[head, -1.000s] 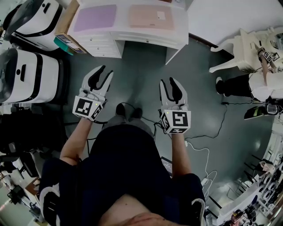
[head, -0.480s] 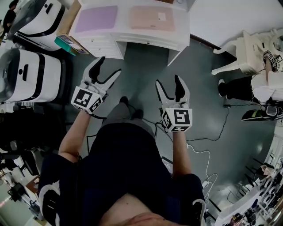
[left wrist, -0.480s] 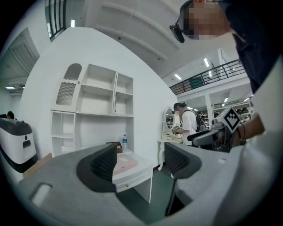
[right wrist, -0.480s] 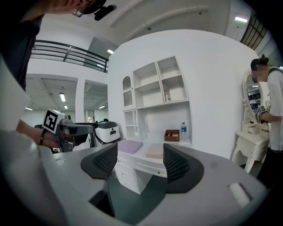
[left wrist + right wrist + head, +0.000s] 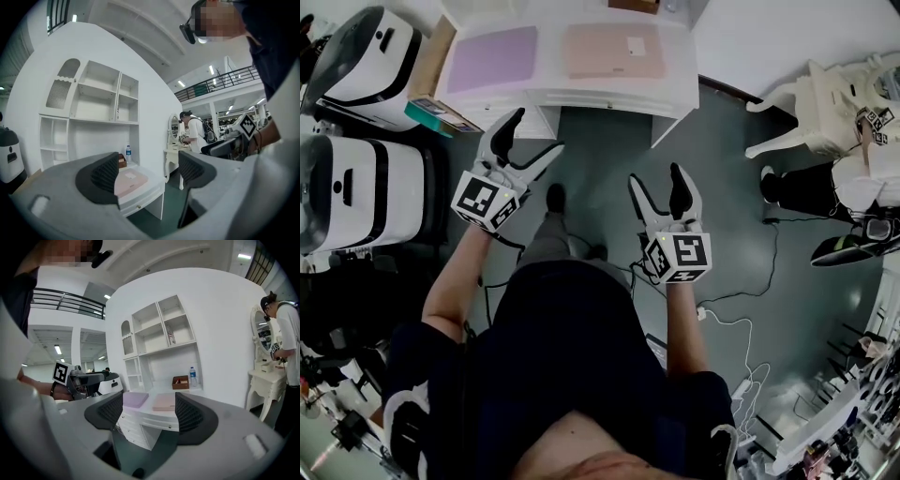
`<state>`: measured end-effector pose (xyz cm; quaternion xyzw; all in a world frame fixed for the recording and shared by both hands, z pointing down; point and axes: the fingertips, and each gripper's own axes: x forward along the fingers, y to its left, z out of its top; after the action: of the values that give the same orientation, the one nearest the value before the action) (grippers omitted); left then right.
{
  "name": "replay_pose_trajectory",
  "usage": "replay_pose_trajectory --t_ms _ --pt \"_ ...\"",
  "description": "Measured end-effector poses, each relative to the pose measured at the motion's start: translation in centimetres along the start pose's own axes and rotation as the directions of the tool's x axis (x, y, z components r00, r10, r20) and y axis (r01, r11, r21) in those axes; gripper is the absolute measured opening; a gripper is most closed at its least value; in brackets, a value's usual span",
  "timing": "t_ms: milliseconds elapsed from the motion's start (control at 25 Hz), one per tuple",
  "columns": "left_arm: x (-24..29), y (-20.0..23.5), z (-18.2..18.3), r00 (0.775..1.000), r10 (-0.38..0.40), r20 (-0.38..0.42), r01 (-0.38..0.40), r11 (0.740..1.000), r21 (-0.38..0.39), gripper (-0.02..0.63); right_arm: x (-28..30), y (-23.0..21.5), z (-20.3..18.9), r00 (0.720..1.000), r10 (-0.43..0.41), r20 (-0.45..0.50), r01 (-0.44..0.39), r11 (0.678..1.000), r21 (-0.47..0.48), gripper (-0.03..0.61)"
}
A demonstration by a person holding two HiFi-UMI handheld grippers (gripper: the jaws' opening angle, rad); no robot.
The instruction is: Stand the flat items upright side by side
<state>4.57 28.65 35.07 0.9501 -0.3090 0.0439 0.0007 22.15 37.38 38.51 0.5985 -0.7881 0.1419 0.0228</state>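
Observation:
Two flat items lie side by side on the white desk point(image 5: 609, 89): a purple one point(image 5: 492, 58) at the left and a pink one point(image 5: 614, 50) at the right, which carries a small white label. The right gripper view shows the purple item point(image 5: 135, 399) and the pink item point(image 5: 164, 401) beyond the jaws; the left gripper view shows only the pink item point(image 5: 131, 180). My left gripper point(image 5: 530, 136) hangs over the floor near the desk's front left corner, jaws opening, nothing between them. My right gripper point(image 5: 658, 183) is held short of the desk, jaws opening and empty.
White shelving point(image 5: 159, 338) rises behind the desk, with a brown box point(image 5: 180, 382) and a water bottle point(image 5: 192, 376) at its back. White machines point(image 5: 352, 178) stand at the left. A white dressing table point(image 5: 834, 94) and a person point(image 5: 286, 338) are at the right. Cables point(image 5: 731, 328) trail on the floor.
Both grippers' jaws have spread from nearly closed to wide. The left gripper has moved forward toward the desk's front left corner; the right has shifted slightly forward.

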Motion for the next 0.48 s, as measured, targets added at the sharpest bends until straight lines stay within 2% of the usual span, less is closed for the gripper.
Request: replay_pose_trajectory --t_ms 280,480 --pt "4.1 8.1 0.0 0.994 -0.112 0.004 0.112 0.994 -0.010 0.419 7.8 0.0 0.7 0.994 -0.105 -0.014 0.106 0.992 0.068 0.347" --pt "7.8 13.0 -0.9 0.973 -0.227 -0.037 0.227 0.974 -0.011 0.420 13.0 -0.7 0.4 0.981 -0.192 -0.042 0.196 0.971 0.140 0.347"
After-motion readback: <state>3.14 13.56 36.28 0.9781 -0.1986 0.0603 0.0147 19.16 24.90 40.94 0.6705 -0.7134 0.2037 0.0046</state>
